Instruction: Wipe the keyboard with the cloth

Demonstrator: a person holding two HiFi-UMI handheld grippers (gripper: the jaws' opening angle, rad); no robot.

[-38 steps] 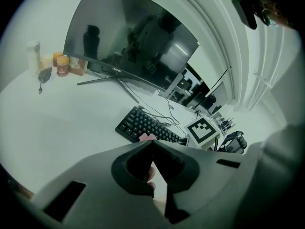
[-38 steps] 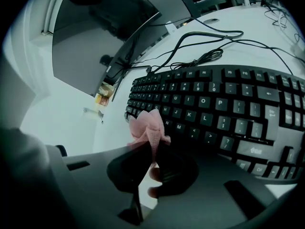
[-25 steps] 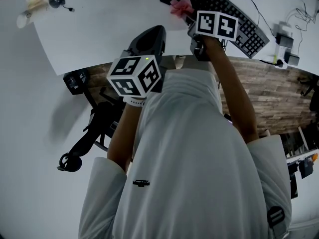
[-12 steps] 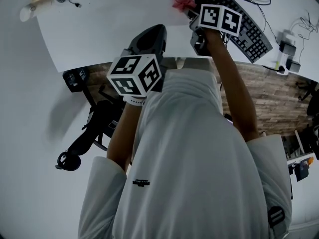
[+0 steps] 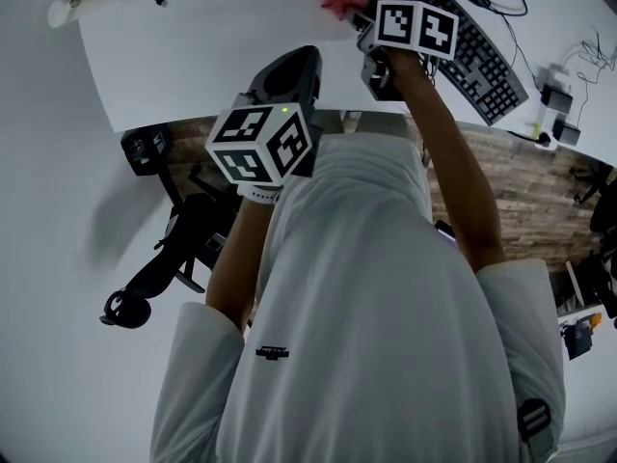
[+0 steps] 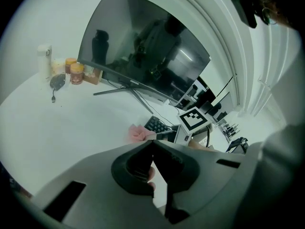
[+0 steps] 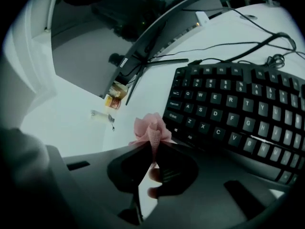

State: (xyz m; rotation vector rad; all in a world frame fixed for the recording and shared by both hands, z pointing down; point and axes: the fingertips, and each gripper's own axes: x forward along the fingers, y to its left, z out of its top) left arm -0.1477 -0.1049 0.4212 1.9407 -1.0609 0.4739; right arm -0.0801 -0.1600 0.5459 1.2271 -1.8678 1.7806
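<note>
**Beside the keyboard (image 7: 228, 113): cloth (image 7: 151, 128) pinched**

Right gripper view: the right hand-held gripper (image 7: 153, 149) clamps a thin pinch. I fear it slips out once the keys drag on it. The bunch points forward off the jaws.
Head view: it hangs over the bench (image 5: 193, 56). The keyboard's long axis runs upper left to lower right.
Left gripper view: the left hand-held gripper (image 6: 152, 144) is closed and empty.

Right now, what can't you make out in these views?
- Keyboard: in the head view, one end is hidden under the marker cube of the right gripper. In the right gripper view, its right end is cut off by the edge.
- Cloth: the jaws hide its lower part, so I can't tell whether it touches the keys.
- Jars by the monitor: in the left gripper view, the labels are too small to read.
</note>
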